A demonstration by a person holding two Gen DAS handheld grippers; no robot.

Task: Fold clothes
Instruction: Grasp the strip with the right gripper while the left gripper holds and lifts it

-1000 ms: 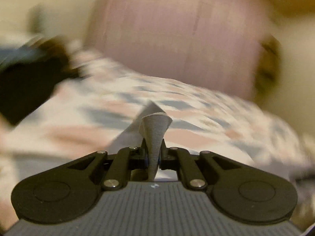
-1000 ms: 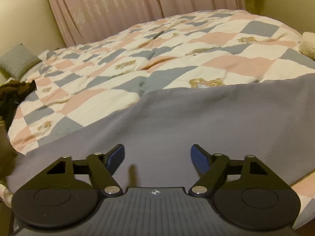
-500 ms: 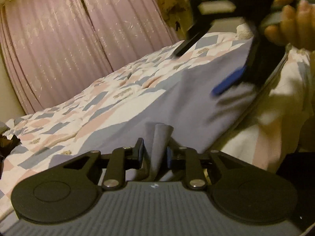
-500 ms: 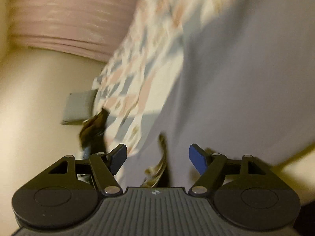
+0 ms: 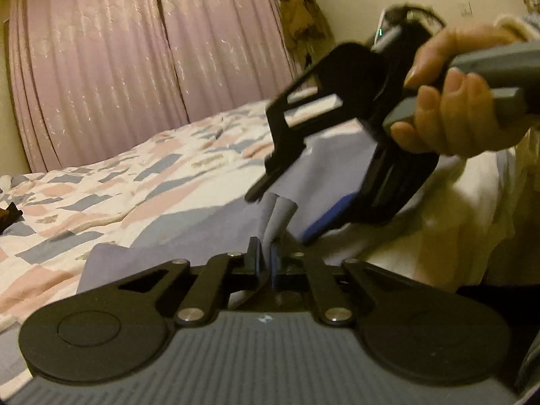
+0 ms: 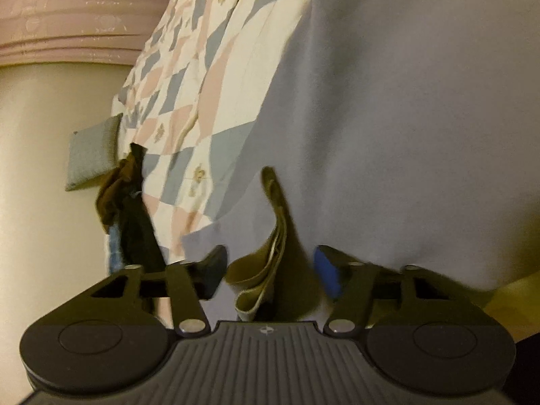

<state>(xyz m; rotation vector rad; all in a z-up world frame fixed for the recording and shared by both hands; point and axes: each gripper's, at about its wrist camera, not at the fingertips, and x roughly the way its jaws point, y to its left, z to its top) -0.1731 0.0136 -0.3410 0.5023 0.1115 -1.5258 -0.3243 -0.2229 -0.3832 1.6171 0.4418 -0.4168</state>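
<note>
A grey garment (image 5: 189, 229) lies spread over the patchwork quilt (image 5: 101, 185) on the bed. My left gripper (image 5: 266, 256) is shut on an upright pinch of the garment's near edge. In the left wrist view a hand (image 5: 449, 108) holds my right gripper (image 5: 287, 211) tilted down, its jaws apart on either side of that raised fold. The right wrist view is rolled sideways: my right gripper (image 6: 270, 271) is open, and a folded hem of the grey garment (image 6: 405, 135) stands between its fingers (image 6: 212, 270), seemingly untouched.
Pink curtains (image 5: 135, 50) hang behind the bed. A brown garment (image 5: 300, 10) hangs on the wall. A grey cushion (image 6: 91, 152) and a dark pile of clothes (image 6: 131, 216) sit at the bed's far end. The person's white top (image 5: 455, 219) is close on the right.
My right gripper has swung round and come down close to the fold, still open. My left gripper has stayed shut on the garment and steadied after a fast sweep.
</note>
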